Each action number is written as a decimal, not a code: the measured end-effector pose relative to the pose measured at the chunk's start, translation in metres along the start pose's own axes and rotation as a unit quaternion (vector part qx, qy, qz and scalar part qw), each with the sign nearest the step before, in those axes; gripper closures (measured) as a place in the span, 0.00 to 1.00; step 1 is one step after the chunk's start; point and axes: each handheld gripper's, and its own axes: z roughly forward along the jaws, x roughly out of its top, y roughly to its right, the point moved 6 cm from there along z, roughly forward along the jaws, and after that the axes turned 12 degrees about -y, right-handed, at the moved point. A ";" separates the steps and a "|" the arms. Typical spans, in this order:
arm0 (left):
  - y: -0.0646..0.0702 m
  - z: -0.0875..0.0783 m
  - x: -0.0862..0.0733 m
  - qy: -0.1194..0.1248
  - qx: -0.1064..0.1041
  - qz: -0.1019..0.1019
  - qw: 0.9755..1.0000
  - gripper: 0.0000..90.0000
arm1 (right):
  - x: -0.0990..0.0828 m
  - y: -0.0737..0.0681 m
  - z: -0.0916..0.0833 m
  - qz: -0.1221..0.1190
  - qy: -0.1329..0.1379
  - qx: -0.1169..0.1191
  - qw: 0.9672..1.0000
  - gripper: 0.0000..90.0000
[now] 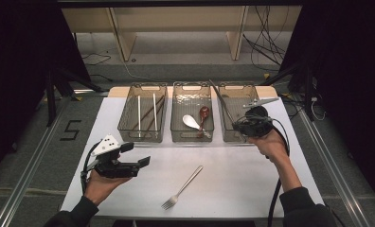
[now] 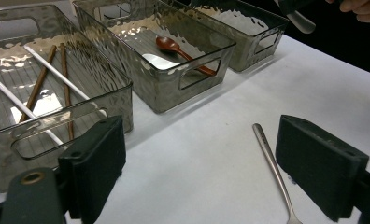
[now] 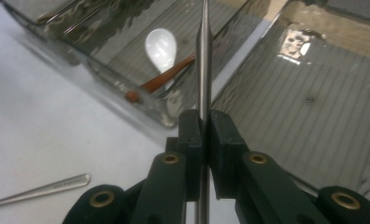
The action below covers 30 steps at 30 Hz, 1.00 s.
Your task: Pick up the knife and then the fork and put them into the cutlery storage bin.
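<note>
Knife [image 3: 203, 70] | clamped upright between right gripper [image 3: 202, 122] jaws, over right bin [image 1: 238, 97] | risk: thin handle slips, lands outside bin | left gripper [image 2: 211, 163] jaws open, empty, fork [image 2: 273, 168] between them

Slim steel utensil [image 3: 204, 70] angled over right bin [image 3: 314, 107].

Three clear bins [image 1: 142, 90]; four chopsticks [image 1: 139, 115], two white, two brown; two spoons [image 1: 191, 122], one white, one brown; one fork [image 1: 182, 187]; one thin metal utensil [image 3: 203, 56].
</note>
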 end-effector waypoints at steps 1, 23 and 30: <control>0.000 0.000 0.000 0.001 0.000 0.000 1.000 0.17 | 0.002 0.003 0.000 0.006 0.001 -0.002 1.000 0.94; 0.001 0.002 0.000 0.000 -0.002 0.001 1.000 0.17 | 0.035 0.051 0.021 0.103 -0.030 -0.034 0.994 0.94; 0.001 0.002 0.000 0.001 -0.003 0.001 1.000 0.17 | 0.036 0.057 0.033 0.123 -0.047 -0.037 0.991 0.94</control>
